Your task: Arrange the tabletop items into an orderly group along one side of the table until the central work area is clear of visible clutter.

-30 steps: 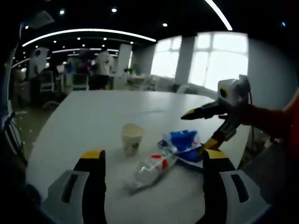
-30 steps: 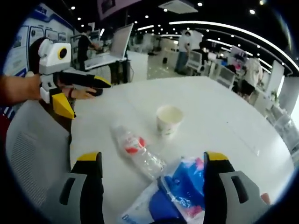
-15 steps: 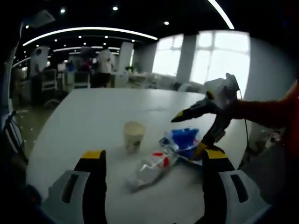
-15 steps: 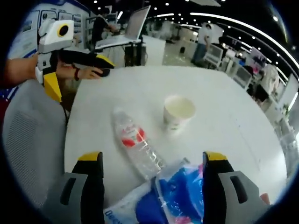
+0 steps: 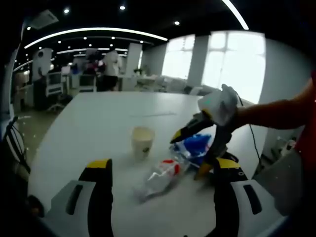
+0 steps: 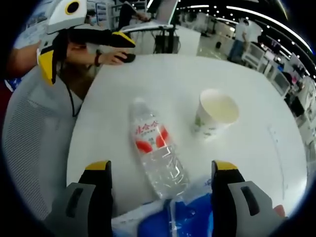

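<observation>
Clear plastic bottle (image 6: 158,153); paper cup (image 6: 215,112); matt table (image 6: 148,74).

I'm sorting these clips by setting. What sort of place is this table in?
Most likely a large open-plan office. Long strip lights and spot lamps run across a dark ceiling, people stand among desks and chairs behind the white table, and big windows fill one wall.

I see a big white worktop (image 5: 98,123). Behind the worktop are bright windows (image 5: 217,64) with a pale pillar (image 5: 197,61) between them. The ceiling (image 5: 123,22) above the worktop is dark, with small round lights and long curved strips. Far behind the worktop, people (image 5: 106,69) stand by desks. A grey mesh chair (image 6: 29,148) sits beside the worktop.
</observation>
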Available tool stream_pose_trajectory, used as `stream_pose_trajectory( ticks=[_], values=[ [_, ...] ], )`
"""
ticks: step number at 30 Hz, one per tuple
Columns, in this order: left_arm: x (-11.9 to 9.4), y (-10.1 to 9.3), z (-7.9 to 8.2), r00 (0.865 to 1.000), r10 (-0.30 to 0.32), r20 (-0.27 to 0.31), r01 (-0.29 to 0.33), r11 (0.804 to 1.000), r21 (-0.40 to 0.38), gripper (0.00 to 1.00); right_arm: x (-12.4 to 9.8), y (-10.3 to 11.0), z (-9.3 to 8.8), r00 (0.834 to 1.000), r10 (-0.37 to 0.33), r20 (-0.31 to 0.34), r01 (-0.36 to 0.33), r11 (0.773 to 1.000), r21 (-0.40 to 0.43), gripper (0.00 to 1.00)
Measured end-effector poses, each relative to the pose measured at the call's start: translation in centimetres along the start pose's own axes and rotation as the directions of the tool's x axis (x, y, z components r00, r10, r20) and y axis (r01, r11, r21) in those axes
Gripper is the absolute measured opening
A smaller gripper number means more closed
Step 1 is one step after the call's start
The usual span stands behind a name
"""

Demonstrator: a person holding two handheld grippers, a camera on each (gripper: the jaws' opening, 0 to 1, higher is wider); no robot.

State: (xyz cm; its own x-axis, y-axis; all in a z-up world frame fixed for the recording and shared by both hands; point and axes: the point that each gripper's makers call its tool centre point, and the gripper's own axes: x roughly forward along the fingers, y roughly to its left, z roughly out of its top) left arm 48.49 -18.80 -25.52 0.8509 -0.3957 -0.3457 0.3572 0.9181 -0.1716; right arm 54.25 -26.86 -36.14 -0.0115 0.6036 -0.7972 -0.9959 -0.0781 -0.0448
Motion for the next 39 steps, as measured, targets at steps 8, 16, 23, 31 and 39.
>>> stream_pose_trajectory(
  ticks=[8, 16, 23, 31, 39],
  values=[
    [0.1, 0.0, -0.1, 1.000, -0.003, -0.005, 0.003, 1.000, 0.000, 0.80, 1.2, 0.5, -0.5, 0.997, 0.078, -0.027, -0.079, 0.995, -0.055, 0.77],
    [0.1, 0.0, -0.1, 1.000, -0.006, -0.006, 0.006, 1.000, 0.001, 0.80, 2.0, 0.8, -0.6, 0.988, 0.142, -0.067, -0.149, 0.984, -0.099, 0.67],
    [0.3, 0.0, -0.2, 1.000, -0.009, -0.011, 0.009, 1.000, -0.001, 0.79, 2.5, 0.7, -0.6, 0.983, 0.157, -0.091, -0.167, 0.978, -0.121, 0.63],
    [0.3, 0.1, -0.3, 1.000, -0.009, -0.015, 0.008, 1.000, -0.003, 0.79, 3.3, 1.2, 0.1, 0.980, 0.175, -0.097, -0.188, 0.970, -0.153, 0.61],
    [0.3, 0.2, -0.4, 1.000, -0.007, -0.016, 0.007, 1.000, -0.004, 0.79, 4.3, 1.7, 1.3, 0.978, 0.190, -0.084, -0.202, 0.966, -0.164, 0.61]
  ],
)
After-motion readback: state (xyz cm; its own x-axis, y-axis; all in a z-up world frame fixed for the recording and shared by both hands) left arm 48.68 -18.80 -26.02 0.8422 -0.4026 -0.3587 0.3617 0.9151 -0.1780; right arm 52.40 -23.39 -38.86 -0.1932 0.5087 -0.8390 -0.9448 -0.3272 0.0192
